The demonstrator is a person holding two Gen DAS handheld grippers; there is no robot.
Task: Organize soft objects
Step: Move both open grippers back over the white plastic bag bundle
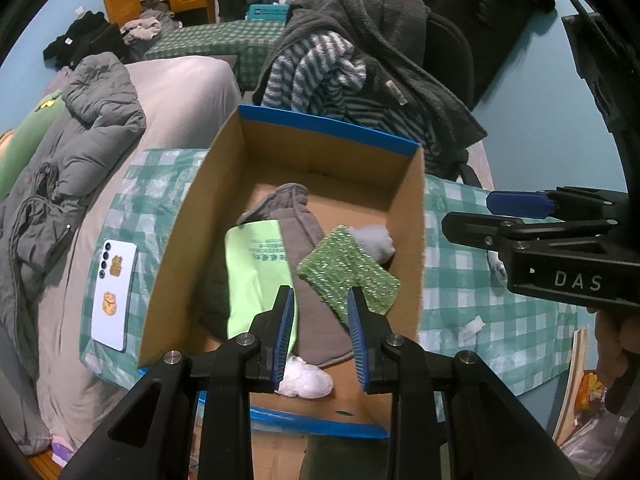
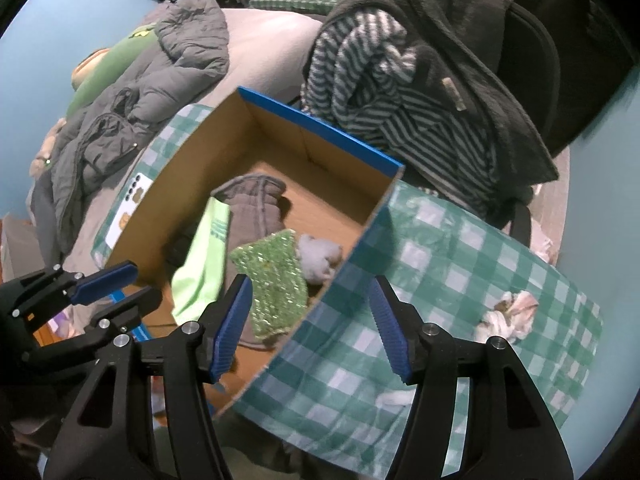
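Observation:
An open cardboard box with blue edges stands on a green checked cloth. Inside lie a grey cloth, a light green bag, a sparkly green scrubber cloth, a pale grey fluffy ball and a white wad. My left gripper is open and empty above the box's near end. My right gripper is open and empty over the box's right wall. It also shows in the left wrist view. A crumpled white-pink cloth lies on the checked cloth to the right.
A white phone lies left of the box. A grey padded jacket lies on the bed at left. A striped fleece and dark robe hang over a chair behind the box. Small white scraps lie on the cloth.

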